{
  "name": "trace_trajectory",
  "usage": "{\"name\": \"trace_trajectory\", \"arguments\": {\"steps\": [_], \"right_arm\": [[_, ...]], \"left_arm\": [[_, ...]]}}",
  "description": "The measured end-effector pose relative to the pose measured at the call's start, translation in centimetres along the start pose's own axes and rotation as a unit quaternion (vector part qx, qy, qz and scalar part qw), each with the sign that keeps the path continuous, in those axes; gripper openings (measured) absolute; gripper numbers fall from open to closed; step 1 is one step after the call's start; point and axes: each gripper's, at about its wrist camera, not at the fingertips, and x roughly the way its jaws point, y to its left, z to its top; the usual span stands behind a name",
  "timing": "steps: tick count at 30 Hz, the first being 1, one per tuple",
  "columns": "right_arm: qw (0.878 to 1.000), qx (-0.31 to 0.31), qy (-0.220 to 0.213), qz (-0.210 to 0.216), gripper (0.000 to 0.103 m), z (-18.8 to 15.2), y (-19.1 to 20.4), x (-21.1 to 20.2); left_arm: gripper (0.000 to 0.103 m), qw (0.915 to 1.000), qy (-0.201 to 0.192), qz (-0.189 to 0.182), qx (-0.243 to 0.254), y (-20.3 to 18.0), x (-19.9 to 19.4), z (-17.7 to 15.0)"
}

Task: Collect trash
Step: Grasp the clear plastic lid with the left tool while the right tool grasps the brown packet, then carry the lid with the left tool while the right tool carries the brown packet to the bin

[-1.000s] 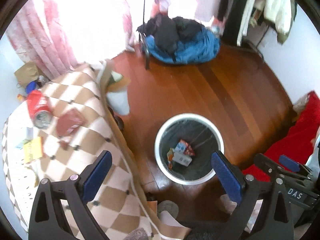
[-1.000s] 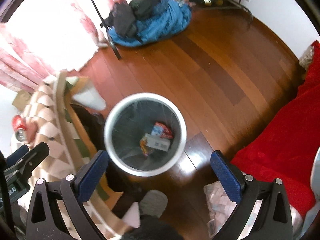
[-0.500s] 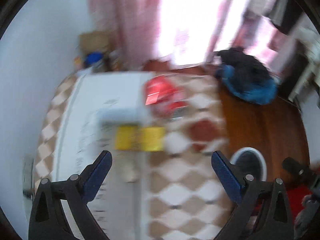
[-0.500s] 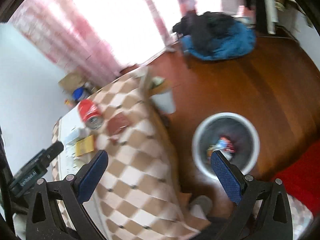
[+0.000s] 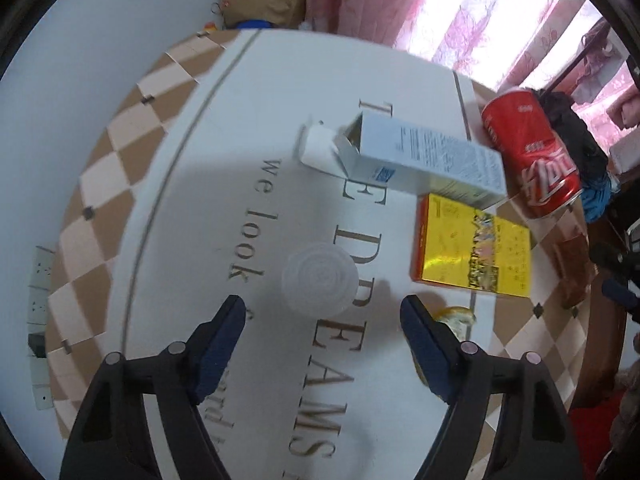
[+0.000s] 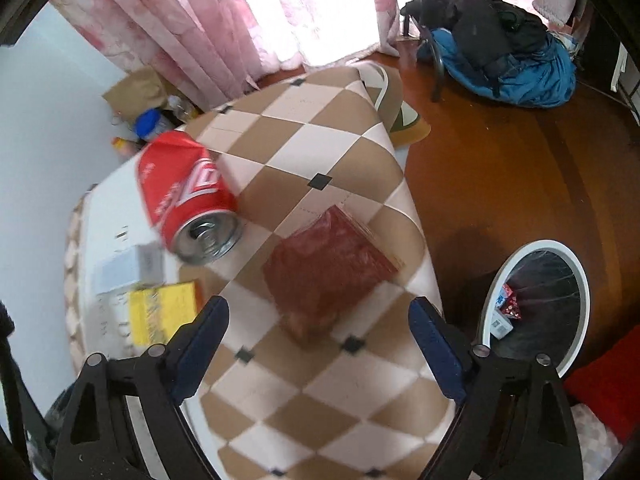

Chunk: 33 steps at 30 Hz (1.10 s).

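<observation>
My left gripper [image 5: 322, 316] is open and empty above the table, its jaws on either side of a round white lid [image 5: 319, 280]. Beyond it lie an open white carton [image 5: 424, 158], a yellow box [image 5: 474, 246] and a red can [image 5: 530, 148] on its side. My right gripper [image 6: 318, 328] is open and empty just short of a dark red packet [image 6: 328, 268] near the table's edge. The red can [image 6: 188, 196], white carton [image 6: 128, 270] and yellow box [image 6: 162, 314] lie to its left. A white-rimmed bin [image 6: 490, 308] holding wrappers stands on the floor at right.
The table has a checkered cloth [image 6: 320, 152] with a white lettered centre [image 5: 248, 160]. A pale blue wall [image 5: 80, 80] and pink curtains [image 6: 192, 28] are behind it. A pile of blue and black clothes [image 6: 504, 60] lies on the wooden floor. A red cushion [image 6: 604, 384] is at lower right.
Both grippers have swung from over the bin to over the table. The left now hangs low over the white lid, the right over the dark red packet. Both stayed open.
</observation>
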Motion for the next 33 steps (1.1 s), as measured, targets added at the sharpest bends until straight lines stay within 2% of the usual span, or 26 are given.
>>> {"name": "trace_trajectory", "arguments": {"steps": [1, 2, 3, 4, 5, 7, 10, 11, 14, 22, 25, 33], "right_arm": [[1.0, 0.001, 0.003, -0.003, 0.093, 0.2, 0.0, 0.5], [1.0, 0.001, 0.005, -0.008, 0.093, 0.4, 0.2, 1.1], [1.0, 0.0, 0.009, -0.014, 0.092, 0.5, 0.3, 1.8], [1.0, -0.001, 0.011, -0.015, 0.092, 0.5, 0.3, 2.2], [1.0, 0.0, 0.013, -0.013, 0.084, 0.5, 0.3, 2.4], [1.0, -0.007, 0.005, -0.02, 0.075, 0.4, 0.7, 2.8], [0.999, -0.038, -0.007, -0.027, 0.046, -0.1, 1.4, 2.7], [0.999, -0.042, -0.008, -0.024, 0.032, -0.2, 1.4, 2.7], [0.998, -0.06, -0.014, -0.025, 0.022, -0.8, 1.8, 2.3], [0.996, -0.077, -0.04, -0.001, 0.016, -3.3, 2.3, -1.0], [0.995, -0.085, -0.052, 0.01, 0.011, -4.4, 2.7, -2.9], [0.99, -0.094, -0.089, 0.05, 0.01, -8.1, 3.0, -9.1]], "left_arm": [[0.059, 1.0, 0.0, 0.003, 0.002, 0.0, 0.3, 0.0], [0.057, 0.9999, -0.011, 0.007, 0.009, -0.3, 0.2, 0.0], [0.043, 0.9997, -0.015, 0.01, 0.014, -0.4, 0.2, 0.0], [0.037, 0.9995, -0.017, 0.02, 0.017, -0.6, 0.2, -0.1], [0.036, 0.9993, -0.021, 0.023, 0.019, -0.5, 0.1, -0.2], [0.036, 0.9992, -0.029, 0.022, 0.02, -0.4, 0.2, -0.2], [0.036, 0.9982, -0.04, 0.036, 0.025, -0.2, 0.0, -0.7], [0.036, 0.9982, -0.041, 0.036, 0.024, -0.1, -0.2, -0.6], [0.036, 0.9972, -0.051, 0.046, 0.028, -0.2, -0.9, -0.7], [0.036, 0.9916, -0.099, 0.072, 0.041, -1.0, -5.0, -1.8], [0.036, 0.9893, -0.121, 0.07, 0.042, -1.5, -6.9, -2.2], [0.036, 0.9796, -0.185, 0.059, 0.053, -3.3, -13.9, -4.5]]}}
